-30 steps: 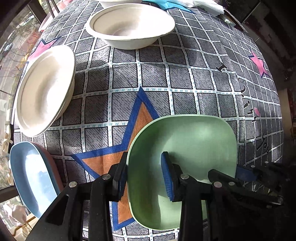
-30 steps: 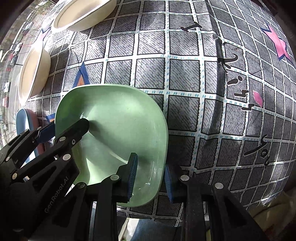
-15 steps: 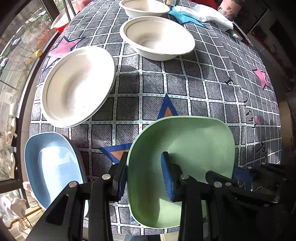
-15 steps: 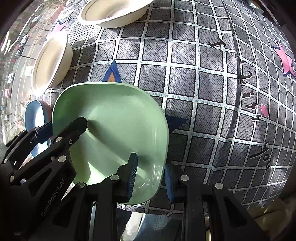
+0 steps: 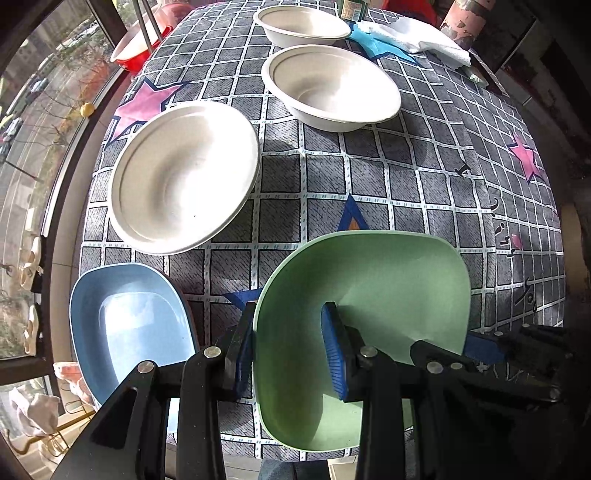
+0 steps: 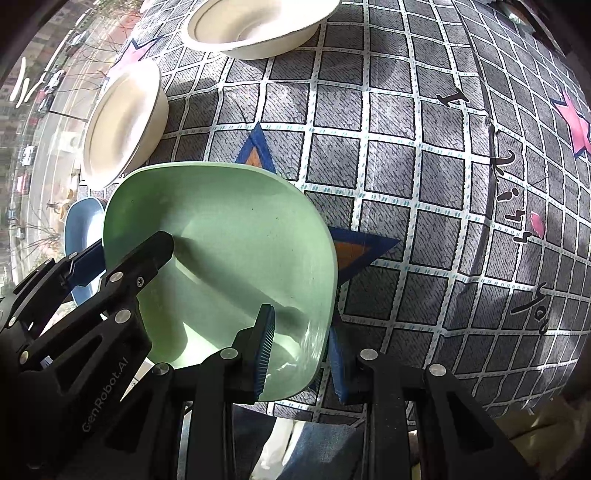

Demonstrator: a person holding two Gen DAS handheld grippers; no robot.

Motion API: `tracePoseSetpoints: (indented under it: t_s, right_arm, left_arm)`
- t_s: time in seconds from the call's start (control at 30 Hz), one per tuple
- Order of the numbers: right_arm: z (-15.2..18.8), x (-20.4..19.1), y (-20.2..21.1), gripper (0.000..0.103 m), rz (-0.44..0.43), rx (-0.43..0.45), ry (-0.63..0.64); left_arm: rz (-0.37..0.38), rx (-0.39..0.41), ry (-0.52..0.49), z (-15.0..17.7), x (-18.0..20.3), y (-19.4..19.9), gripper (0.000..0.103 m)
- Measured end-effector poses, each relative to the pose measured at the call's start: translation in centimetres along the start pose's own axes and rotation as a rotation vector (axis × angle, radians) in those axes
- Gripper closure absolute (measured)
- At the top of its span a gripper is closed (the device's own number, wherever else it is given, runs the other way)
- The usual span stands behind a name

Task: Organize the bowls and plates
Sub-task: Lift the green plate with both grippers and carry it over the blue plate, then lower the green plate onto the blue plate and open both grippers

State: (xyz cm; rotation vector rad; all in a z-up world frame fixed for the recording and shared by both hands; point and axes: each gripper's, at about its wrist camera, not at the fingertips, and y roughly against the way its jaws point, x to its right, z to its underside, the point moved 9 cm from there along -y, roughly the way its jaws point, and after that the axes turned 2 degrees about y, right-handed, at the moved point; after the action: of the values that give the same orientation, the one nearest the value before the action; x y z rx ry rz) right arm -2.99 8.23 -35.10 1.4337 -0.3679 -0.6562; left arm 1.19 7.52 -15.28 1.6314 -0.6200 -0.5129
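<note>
A pale green square plate hangs above the near part of the table, held by both grippers. My left gripper is shut on its left rim, one blue pad outside and one inside. My right gripper is shut on the opposite rim; the left wrist view shows it at the plate's right side. A blue square plate lies at the table's near left corner, just left of the green plate. White bowls sit stacked behind the blue plate.
Two more white bowls stand further back on the checked tablecloth. A white cloth lies at the far right and a red basin at the far left. A window runs along the table's left edge.
Both grippers have carried the green plate up and toward the table's near left corner. The blue plate and the stacked white bowls now show more fully. Neither grip has changed.
</note>
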Motion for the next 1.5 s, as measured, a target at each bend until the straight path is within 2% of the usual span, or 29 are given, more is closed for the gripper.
tracePoseSetpoints:
  t_s: [0.3, 0.67, 0.87, 1.17, 1.5]
  right_arm:
    - [0.2, -3.2, 1.9, 0.072, -0.036, 0.009, 0.028]
    - [-0.4, -11.3, 3.4, 0.072, -0.095, 0.011, 0.096]
    - [-1.0, -15.2, 2.0, 0.072, -0.151, -0.001, 0.112]
    - [-2.6, -18.6, -2.1, 0.072, -0.205, -0.019, 0.149]
    - [-3.2, -20.8, -5.1, 0.072, -0.159, -0.037, 0.195]
  left_arm:
    - [-0.015, 0.004, 0.029, 0.7, -1.9, 1.4, 0.066]
    - [-0.076, 0.02, 0.112, 1.9, -7.2, 3.6, 0.066]
    - [-0.108, -0.01, 0.151, 3.3, -11.2, 3.8, 0.066]
    - [-0.166, 0.013, 0.18, 3.3, -17.1, 3.6, 0.066]
    - [-0.171, 0.031, 0.158, 2.5, -19.8, 1.3, 0.065]
